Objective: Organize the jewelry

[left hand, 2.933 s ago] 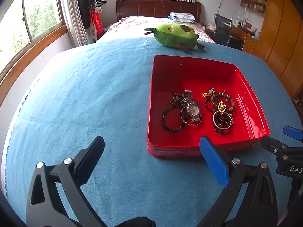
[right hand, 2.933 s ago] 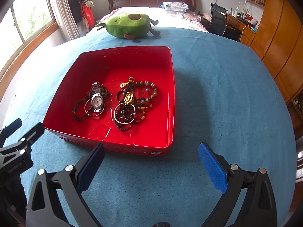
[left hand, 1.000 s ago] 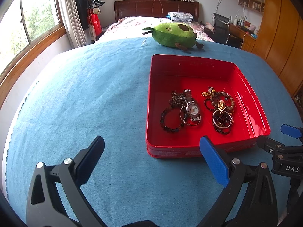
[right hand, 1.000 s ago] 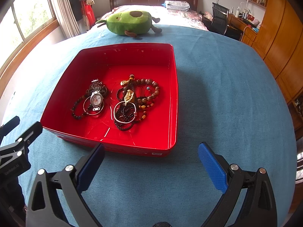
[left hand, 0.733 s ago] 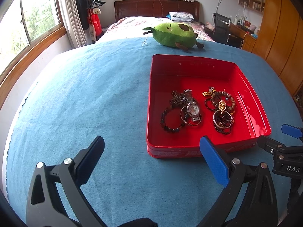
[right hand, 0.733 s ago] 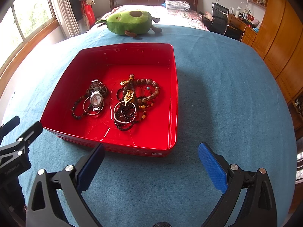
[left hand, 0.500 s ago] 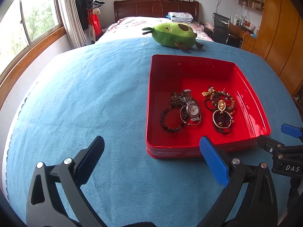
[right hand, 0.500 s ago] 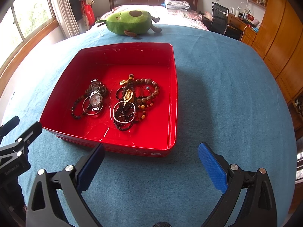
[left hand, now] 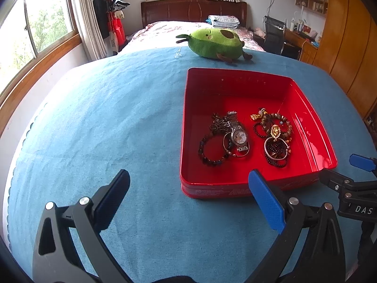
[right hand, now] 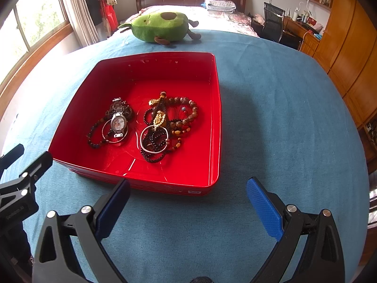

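2 gaping grippers, left gripper (left hand: 188, 195), right gripper (right hand: 188, 198), jewelry (right hand: 150, 122) ahead in red tray (right hand: 215, 118)

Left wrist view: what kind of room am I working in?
Most likely a bedroom: a bed with a wooden headboard behind the blue-covered table, a desk with chair, and wooden wardrobes.

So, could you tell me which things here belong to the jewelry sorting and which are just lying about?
Part of the job:
- red tray
- wristwatch
- black bead bracelet
- brown bead bracelets
- gold pendant
- silver bangle

Just lying about:
- avocado plush toy
- blue cloth
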Demonstrator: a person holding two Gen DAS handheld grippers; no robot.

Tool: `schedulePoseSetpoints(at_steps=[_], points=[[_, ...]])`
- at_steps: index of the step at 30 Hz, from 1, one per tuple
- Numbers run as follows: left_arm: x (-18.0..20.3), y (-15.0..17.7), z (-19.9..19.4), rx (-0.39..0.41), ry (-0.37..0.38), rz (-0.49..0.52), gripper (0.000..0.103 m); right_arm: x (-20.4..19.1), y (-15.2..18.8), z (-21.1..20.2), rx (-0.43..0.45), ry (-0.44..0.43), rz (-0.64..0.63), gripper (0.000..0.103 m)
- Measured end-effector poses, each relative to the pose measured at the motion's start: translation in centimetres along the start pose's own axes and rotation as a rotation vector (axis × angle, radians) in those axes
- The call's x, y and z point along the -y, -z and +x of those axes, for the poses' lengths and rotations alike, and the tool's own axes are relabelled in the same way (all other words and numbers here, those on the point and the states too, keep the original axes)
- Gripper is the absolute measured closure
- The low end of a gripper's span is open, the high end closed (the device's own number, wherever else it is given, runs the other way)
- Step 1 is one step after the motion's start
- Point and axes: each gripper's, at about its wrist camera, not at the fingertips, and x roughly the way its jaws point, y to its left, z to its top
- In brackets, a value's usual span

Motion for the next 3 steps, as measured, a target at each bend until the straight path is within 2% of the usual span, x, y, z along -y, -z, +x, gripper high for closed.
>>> schedulePoseSetpoints(at_steps=[3], points=[[0.02, 0.02, -0.01, 0.003, -0.004, 0.000, 0.003, 0.08, 0.00, 0.05, 0.000, 0.000, 0.001, 0.004]])
